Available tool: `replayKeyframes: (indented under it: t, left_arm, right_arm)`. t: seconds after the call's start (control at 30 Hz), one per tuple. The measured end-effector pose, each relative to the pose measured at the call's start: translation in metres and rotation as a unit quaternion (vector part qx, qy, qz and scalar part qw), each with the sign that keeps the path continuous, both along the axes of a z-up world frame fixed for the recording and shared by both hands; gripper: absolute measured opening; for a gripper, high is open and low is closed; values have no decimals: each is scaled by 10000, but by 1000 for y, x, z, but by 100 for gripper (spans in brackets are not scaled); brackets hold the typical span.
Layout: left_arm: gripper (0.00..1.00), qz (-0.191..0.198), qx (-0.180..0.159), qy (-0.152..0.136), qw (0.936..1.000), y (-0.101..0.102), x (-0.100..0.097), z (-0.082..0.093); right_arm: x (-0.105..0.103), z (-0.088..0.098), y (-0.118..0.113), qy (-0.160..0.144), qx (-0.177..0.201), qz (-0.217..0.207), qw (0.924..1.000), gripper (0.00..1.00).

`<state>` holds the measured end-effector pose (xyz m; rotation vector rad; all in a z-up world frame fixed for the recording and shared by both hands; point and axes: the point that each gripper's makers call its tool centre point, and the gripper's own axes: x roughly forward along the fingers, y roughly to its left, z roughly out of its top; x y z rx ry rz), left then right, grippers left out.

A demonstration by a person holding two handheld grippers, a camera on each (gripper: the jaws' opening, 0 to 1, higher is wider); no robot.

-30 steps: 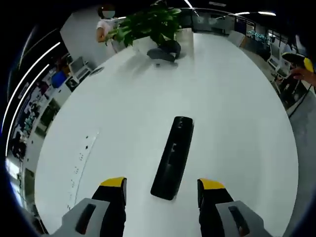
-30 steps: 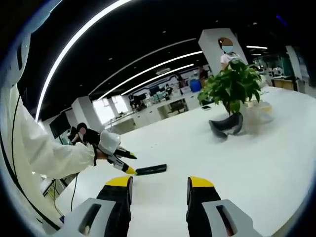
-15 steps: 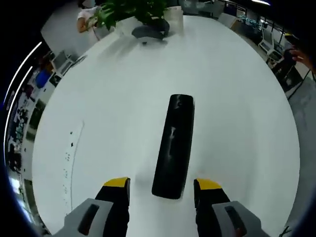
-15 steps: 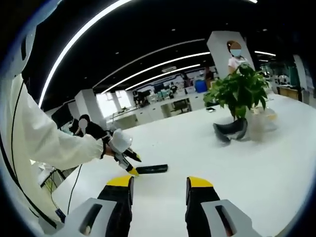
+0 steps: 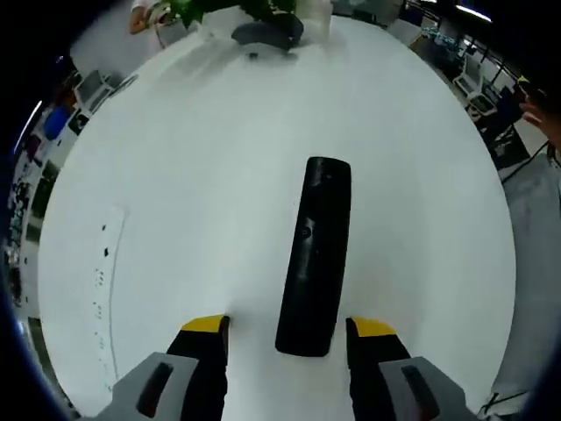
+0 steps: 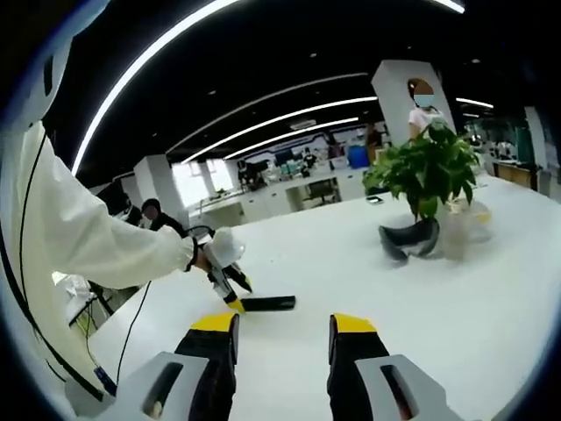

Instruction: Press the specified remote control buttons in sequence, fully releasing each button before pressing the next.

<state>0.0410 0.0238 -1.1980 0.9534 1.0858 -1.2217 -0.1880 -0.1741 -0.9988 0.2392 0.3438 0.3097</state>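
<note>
A long black remote control lies flat on the white table, its near end between my left gripper's yellow-tipped jaws, which stand open on either side of it without touching. In the right gripper view the same remote lies far off on the table, with the left gripper at its left end, held by a person's gloved hand in a white sleeve. My right gripper is open, raised above the table, with nothing between its jaws.
A potted green plant and a dark curved object stand at the table's far end; the dark object also shows in the left gripper view. Small marks run along the table's left side. A person stands behind the plant.
The left gripper has tilted down and closed in on the remote, so its near end now lies between the jaws. The right gripper has barely moved.
</note>
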Motion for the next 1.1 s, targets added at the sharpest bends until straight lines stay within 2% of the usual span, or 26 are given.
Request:
replayKeyframes:
  t: [0.2,0.27,0.33,0.6,0.73,1.1]
  left_arm:
    - [53,44,108,20,9999,-1,-3,-1]
    - [44,-107,267,19,9996,2,-7,-1]
    - [38,-121,279,8,9995,1,-12,0]
    - [24,-130,249,-86,9996,0,-24,0]
    - [24,-127,243,-183,9995,1,-24,1]
    - [24,-168,372,-124,9991,2,-44,1]
  right_arm:
    - [-2,8,1,-100,12,8,9999,38]
    - [-4,12,2,-144,1,36,9999,37]
    - [-6,14,2,-204,-66,55,9998,36]
    - [-15,19,1,-260,-68,20,9996,34]
    - [-17,22,2,-286,-89,60,9995,34]
    - [-23,34,8,-431,-179,198,9987,30]
